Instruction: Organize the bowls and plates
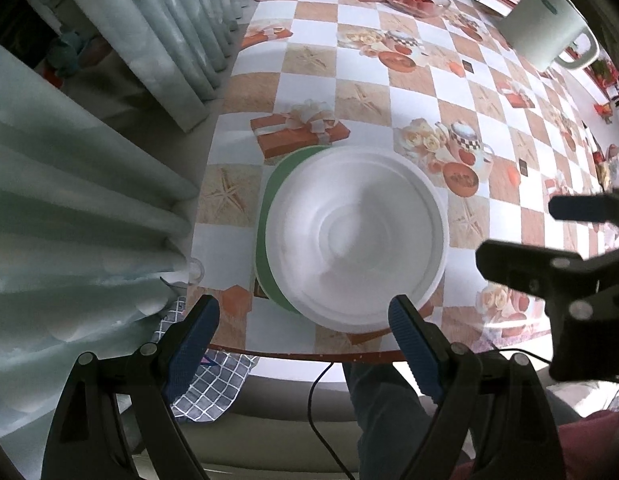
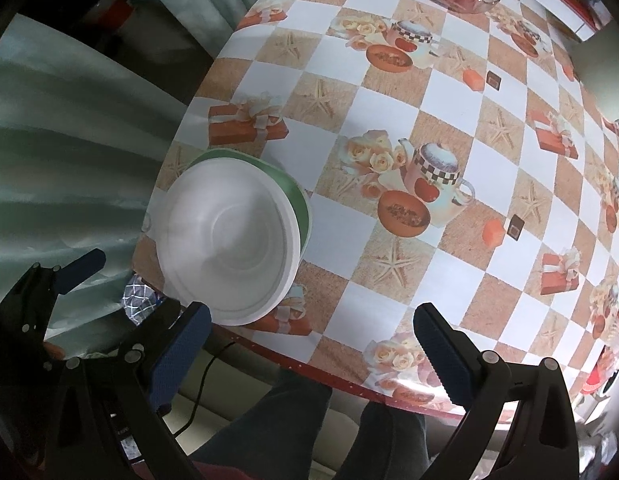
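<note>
white bowl [image 1: 357, 236] on green plate [image 1: 269, 216] near tabletop [image 1: 409, 80] edge | left tongs [image 1: 305, 320] released | right tongs [image 2: 313, 332] released

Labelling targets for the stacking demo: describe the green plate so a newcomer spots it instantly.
Start at the checkered tablecloth and go to its near edge on the curtain side. There a white bowl sits on the green plate. Only a green crescent shows beyond the bowl's rim, the sole green dish there.
</note>
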`<move>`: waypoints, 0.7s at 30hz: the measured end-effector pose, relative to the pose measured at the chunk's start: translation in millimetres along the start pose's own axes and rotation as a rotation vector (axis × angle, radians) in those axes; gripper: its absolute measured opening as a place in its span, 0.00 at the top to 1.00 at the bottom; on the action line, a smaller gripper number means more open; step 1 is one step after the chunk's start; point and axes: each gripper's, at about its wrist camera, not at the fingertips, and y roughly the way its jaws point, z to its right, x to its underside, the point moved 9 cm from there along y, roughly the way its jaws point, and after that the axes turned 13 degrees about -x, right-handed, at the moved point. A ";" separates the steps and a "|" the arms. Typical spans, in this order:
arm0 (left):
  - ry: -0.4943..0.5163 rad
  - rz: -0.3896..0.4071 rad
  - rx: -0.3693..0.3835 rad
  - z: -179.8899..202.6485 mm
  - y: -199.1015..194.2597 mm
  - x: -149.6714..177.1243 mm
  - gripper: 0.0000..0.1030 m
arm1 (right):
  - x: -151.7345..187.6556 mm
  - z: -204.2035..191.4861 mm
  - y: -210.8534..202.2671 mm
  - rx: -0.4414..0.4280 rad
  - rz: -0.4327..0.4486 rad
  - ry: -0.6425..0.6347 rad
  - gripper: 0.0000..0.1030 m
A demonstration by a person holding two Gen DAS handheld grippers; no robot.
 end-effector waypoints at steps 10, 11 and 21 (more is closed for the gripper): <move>0.015 0.008 -0.016 0.1 -7.0 1.5 0.14 | -3.9 -7.0 -7.3 0.048 0.005 -0.061 0.01; 0.015 0.011 -0.019 -0.7 -8.0 0.3 0.14 | -4.4 -7.8 -7.7 0.049 0.004 -0.064 0.01; 0.021 0.016 -0.050 -5.5 -15.0 -5.5 0.14 | -9.7 -14.3 -9.1 0.044 -0.004 -0.094 0.01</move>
